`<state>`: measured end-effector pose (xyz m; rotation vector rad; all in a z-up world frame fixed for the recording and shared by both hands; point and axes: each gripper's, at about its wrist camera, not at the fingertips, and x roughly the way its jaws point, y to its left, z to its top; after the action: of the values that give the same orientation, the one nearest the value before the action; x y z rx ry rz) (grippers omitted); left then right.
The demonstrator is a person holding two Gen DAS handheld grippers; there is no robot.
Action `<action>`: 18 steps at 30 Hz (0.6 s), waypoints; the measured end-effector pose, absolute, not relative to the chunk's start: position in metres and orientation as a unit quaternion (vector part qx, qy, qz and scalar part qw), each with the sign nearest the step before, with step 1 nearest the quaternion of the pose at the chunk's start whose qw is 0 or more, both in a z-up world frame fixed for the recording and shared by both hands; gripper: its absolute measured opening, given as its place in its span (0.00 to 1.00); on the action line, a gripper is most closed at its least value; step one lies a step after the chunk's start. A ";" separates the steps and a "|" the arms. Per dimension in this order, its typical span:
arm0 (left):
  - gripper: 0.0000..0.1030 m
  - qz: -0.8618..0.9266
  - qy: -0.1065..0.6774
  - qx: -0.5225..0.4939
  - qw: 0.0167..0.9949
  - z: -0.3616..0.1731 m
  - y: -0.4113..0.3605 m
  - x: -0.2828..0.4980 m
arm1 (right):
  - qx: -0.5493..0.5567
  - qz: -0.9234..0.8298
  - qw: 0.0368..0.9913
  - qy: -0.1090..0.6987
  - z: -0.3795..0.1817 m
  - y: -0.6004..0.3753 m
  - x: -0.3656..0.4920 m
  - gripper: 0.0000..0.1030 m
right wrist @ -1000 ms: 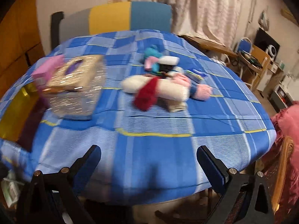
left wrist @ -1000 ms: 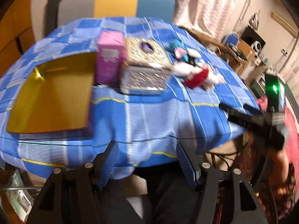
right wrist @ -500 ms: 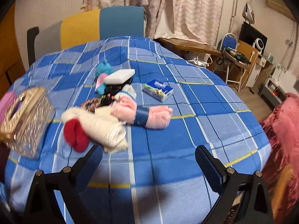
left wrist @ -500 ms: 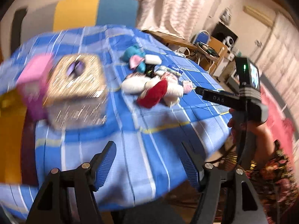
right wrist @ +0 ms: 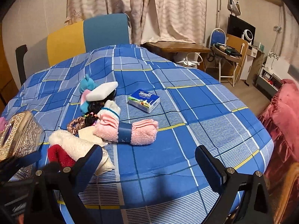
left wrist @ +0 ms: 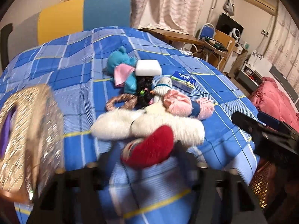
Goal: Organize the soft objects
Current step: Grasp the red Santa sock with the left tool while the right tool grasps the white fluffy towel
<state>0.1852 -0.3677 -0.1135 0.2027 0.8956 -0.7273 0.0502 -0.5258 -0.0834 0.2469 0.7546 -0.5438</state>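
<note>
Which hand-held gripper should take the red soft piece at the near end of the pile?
Left, probably. The left hand-held gripper is open right at the red piece, fingers on either side. The right hand-held gripper, also open, faces bare tablecloth, with the red piece off to its left.

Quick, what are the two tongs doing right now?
Left tongs: open, around the red plush, not squeezing yet.
Right tongs: open, holding nothing.
</note>
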 end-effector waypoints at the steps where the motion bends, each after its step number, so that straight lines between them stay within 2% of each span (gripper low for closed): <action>1: 0.31 -0.343 0.427 0.107 0.830 -0.116 -0.371 0.186 | 0.120 -0.259 0.887 0.364 -0.084 -0.525 0.050 0.97; 4: 0.24 -0.343 0.424 0.126 0.829 -0.121 -0.365 0.180 | 0.115 -0.251 0.891 0.361 -0.082 -0.522 0.050 0.97; 9: 0.23 -0.340 0.448 0.110 0.819 -0.127 -0.324 0.158 | 0.115 -0.214 0.905 0.350 -0.077 -0.511 0.052 0.97; 14: 0.31 -0.339 0.485 0.059 0.804 -0.136 -0.283 0.137 | 0.084 -0.144 0.916 0.365 -0.080 -0.487 0.073 0.97; 16: 0.32 -0.336 0.482 0.053 0.807 -0.136 -0.274 0.130 | 0.037 -0.123 0.919 0.374 -0.083 -0.472 0.088 0.96; 18: 0.32 -0.331 0.482 0.061 0.809 -0.135 -0.272 0.127 | -0.035 -0.106 0.912 0.396 -0.091 -0.455 0.112 0.90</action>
<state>0.1272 -0.2722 -0.1347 0.1308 1.0301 -0.7077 0.1120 -0.4546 -0.0913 -0.0722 0.8156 -0.2190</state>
